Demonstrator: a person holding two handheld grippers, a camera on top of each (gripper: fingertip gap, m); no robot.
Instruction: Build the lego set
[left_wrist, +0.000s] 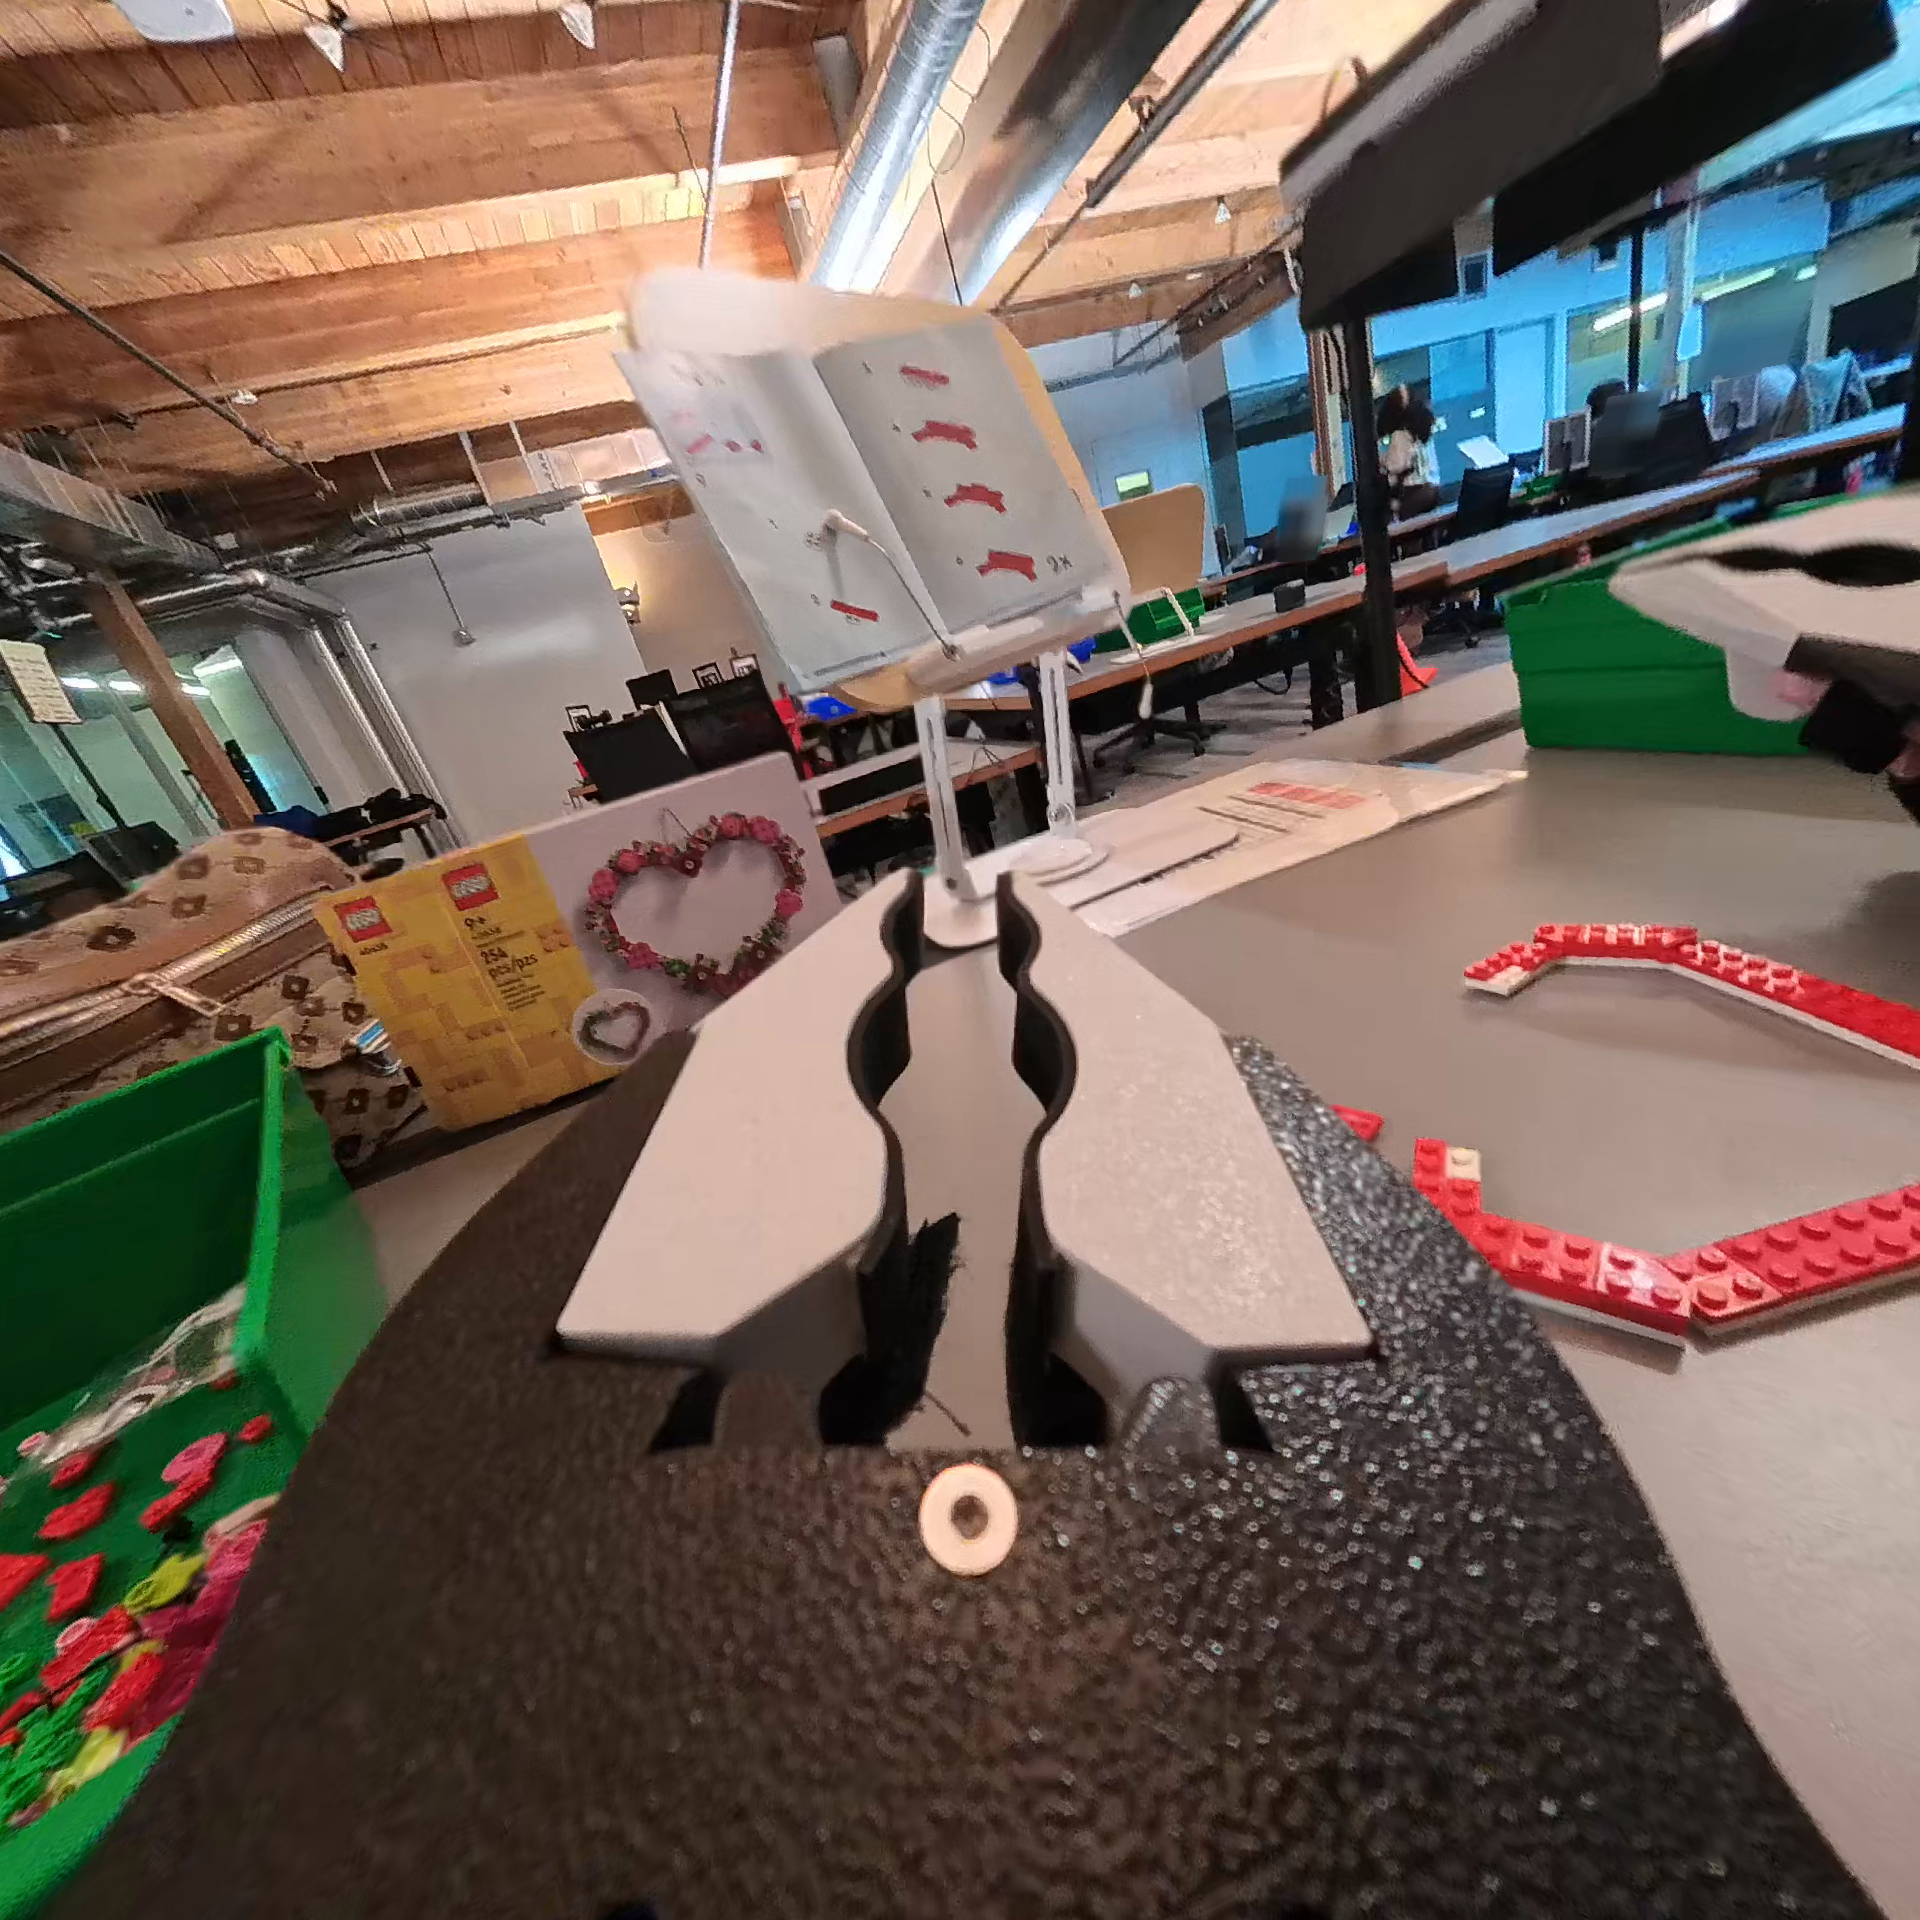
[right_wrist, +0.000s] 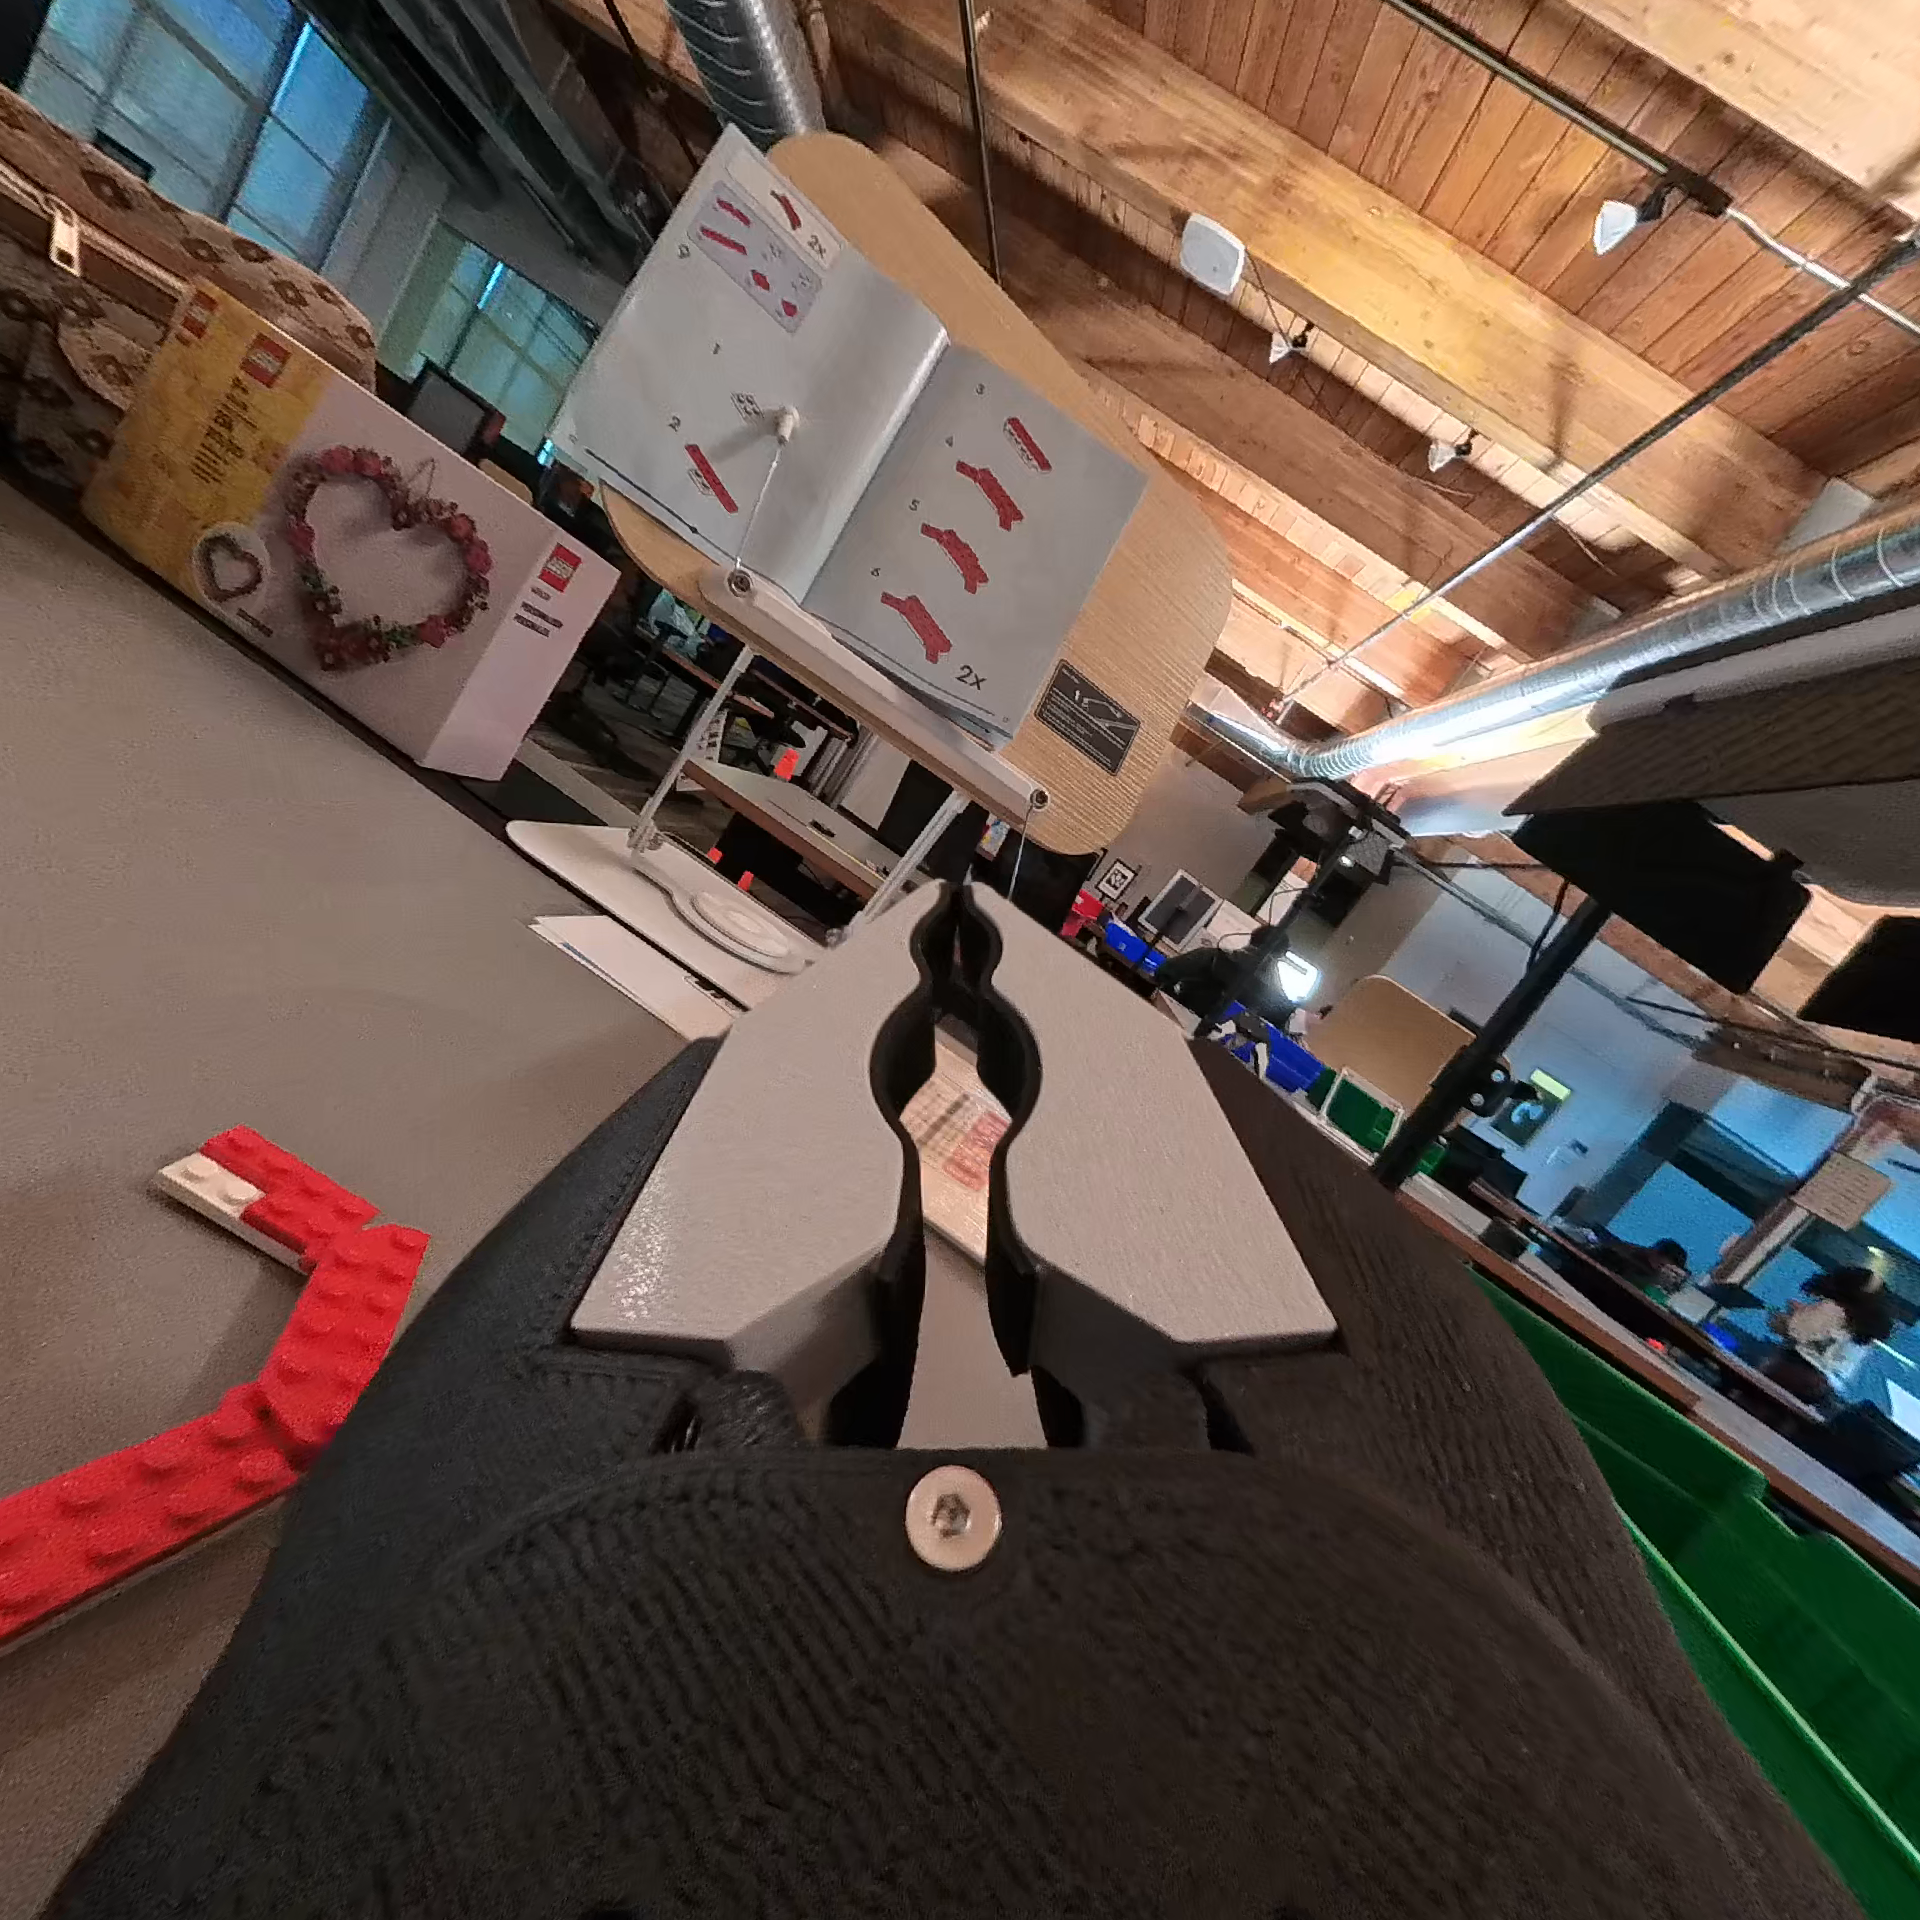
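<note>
Two red Lego plate arcs with white undersides lie on the grey table: a far one (left_wrist: 1714, 977) and a near one (left_wrist: 1662, 1262). A small loose red piece (left_wrist: 1356, 1122) lies between them and my left gripper. My left gripper (left_wrist: 961, 899) hovers above the table, its jaws slightly apart and empty. My right gripper (right_wrist: 958, 902) is shut and empty, with its tips touching. It also shows in the left wrist view (left_wrist: 1704, 569) at the upper right. A red arc (right_wrist: 260, 1382) with a white end plate (right_wrist: 208, 1179) lies to its left.
A green bin (left_wrist: 156, 1174) of loose red, pink and green pieces (left_wrist: 94, 1600) stands at the left. An open instruction booklet (left_wrist: 883, 520) (right_wrist: 831, 468) rests on a white stand. The set's box (left_wrist: 582, 956) (right_wrist: 343, 551) and a patterned bag (left_wrist: 156, 966) are behind. Another green bin (left_wrist: 1621, 665) (right_wrist: 1766, 1610) stands at the right. The tips of one gripper are about 30 cm away from the tips of the other.
</note>
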